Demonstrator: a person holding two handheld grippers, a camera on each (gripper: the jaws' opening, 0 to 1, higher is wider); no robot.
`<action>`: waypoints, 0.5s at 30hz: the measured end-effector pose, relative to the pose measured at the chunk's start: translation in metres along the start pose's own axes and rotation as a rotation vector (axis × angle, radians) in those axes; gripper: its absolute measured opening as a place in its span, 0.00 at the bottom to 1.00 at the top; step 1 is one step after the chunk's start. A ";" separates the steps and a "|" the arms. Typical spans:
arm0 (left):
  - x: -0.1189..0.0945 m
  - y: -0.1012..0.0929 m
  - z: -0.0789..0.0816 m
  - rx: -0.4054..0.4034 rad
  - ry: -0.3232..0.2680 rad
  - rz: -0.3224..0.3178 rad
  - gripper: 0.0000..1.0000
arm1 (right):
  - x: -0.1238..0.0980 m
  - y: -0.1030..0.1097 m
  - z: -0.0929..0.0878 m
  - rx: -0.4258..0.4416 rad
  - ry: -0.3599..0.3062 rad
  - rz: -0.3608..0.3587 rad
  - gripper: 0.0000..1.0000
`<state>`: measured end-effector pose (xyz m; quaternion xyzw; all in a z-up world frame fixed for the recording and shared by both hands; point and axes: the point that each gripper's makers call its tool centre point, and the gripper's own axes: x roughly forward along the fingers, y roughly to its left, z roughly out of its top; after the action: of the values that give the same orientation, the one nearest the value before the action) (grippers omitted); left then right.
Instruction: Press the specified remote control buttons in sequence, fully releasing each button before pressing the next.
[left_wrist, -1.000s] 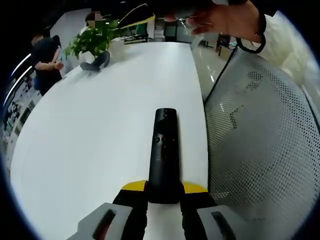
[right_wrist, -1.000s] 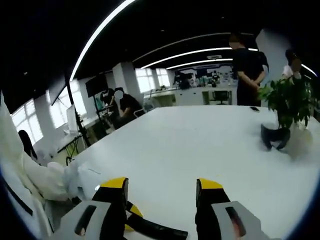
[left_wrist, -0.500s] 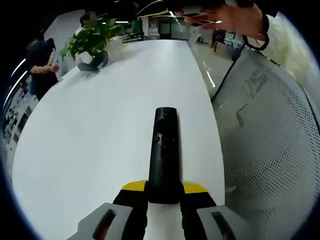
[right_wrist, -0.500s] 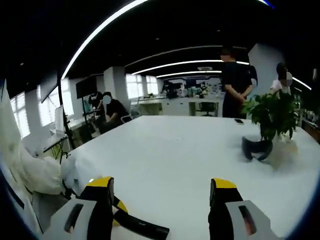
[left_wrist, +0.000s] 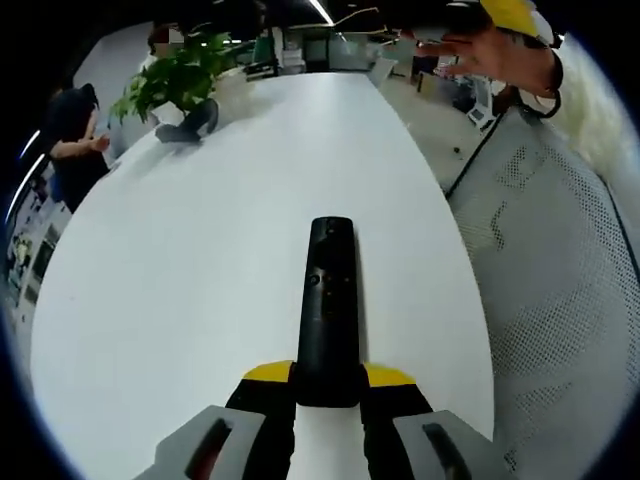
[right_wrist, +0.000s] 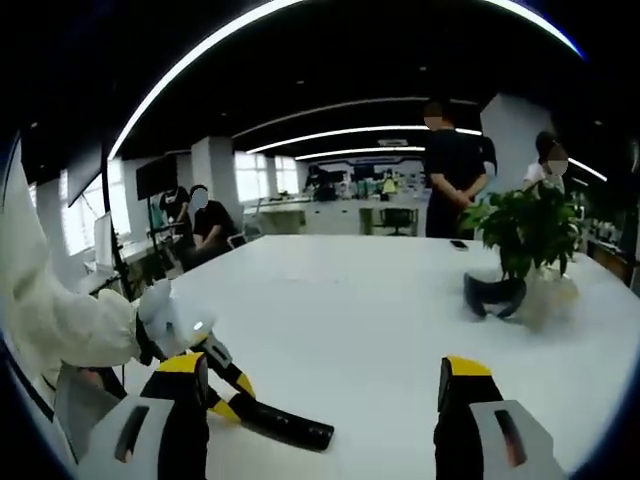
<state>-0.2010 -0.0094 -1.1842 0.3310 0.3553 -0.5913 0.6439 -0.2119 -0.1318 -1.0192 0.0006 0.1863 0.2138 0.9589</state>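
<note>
A long black remote (left_wrist: 328, 300) points away over the white table (left_wrist: 200, 260), its near end clamped between the yellow-tipped jaws of my left gripper (left_wrist: 328, 376). Small buttons show on its upper half. In the right gripper view my right gripper (right_wrist: 325, 368) stands wide open above the table with nothing between its jaws. Low on the left of that view the left gripper (right_wrist: 222, 378) holds the remote (right_wrist: 290, 428), with a white-sleeved arm (right_wrist: 80, 340) behind it. At the top right of the left gripper view, a hand (left_wrist: 490, 55) carries a yellow part of the right gripper (left_wrist: 512, 14).
A potted green plant (left_wrist: 180, 75) and a dark curved object (left_wrist: 190, 125) sit at the table's far end, the plant (right_wrist: 520, 235) also showing at right. A white mesh chair (left_wrist: 560, 280) stands by the table's right edge. People (right_wrist: 450, 170) stand and sit around the office.
The right gripper's jaws have spread wider, and its view has swung so that the left gripper and remote show more fully. The remote stays clamped in the left gripper.
</note>
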 end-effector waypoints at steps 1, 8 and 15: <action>-0.001 0.005 0.000 0.003 0.007 0.001 0.23 | 0.000 0.000 -0.001 0.000 0.005 0.000 0.94; -0.007 0.034 0.002 -0.003 0.021 0.027 0.23 | 0.000 0.000 -0.006 0.017 0.011 0.008 0.94; -0.012 0.066 0.002 0.006 0.038 0.057 0.23 | 0.002 0.001 -0.004 -0.004 0.015 0.019 0.94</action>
<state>-0.1358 0.0004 -1.1730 0.3539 0.3562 -0.5674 0.6526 -0.2118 -0.1303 -1.0242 -0.0012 0.1929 0.2235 0.9554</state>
